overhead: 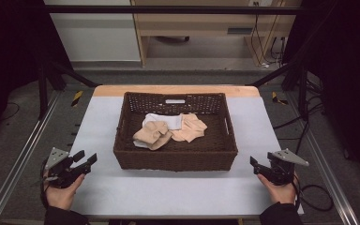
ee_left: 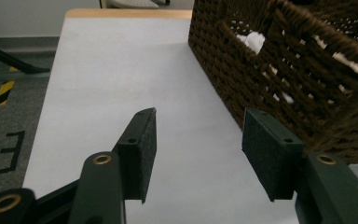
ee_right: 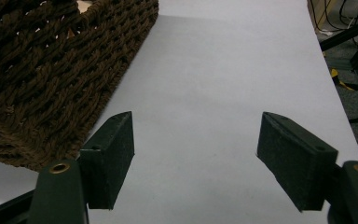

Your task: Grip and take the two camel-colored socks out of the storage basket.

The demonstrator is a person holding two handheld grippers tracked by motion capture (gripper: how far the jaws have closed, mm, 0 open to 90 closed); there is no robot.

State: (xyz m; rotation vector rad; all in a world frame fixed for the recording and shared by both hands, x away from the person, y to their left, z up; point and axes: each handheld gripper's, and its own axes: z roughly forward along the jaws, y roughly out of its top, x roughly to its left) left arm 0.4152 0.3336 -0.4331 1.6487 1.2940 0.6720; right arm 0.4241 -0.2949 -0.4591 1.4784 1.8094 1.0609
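A brown woven basket (overhead: 176, 157) sits mid-table holding beige socks (overhead: 153, 134) and a white cloth (overhead: 166, 120), while the left gripper (overhead: 85, 160) and the right gripper (overhead: 254, 164) rest at the near corners on either side, both with jaws apart and empty.

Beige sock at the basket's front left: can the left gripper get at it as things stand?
Probably yes. The left gripper is open and empty; the beige sock lies uncovered in the open-topped basket, though the near wall means reaching from above.
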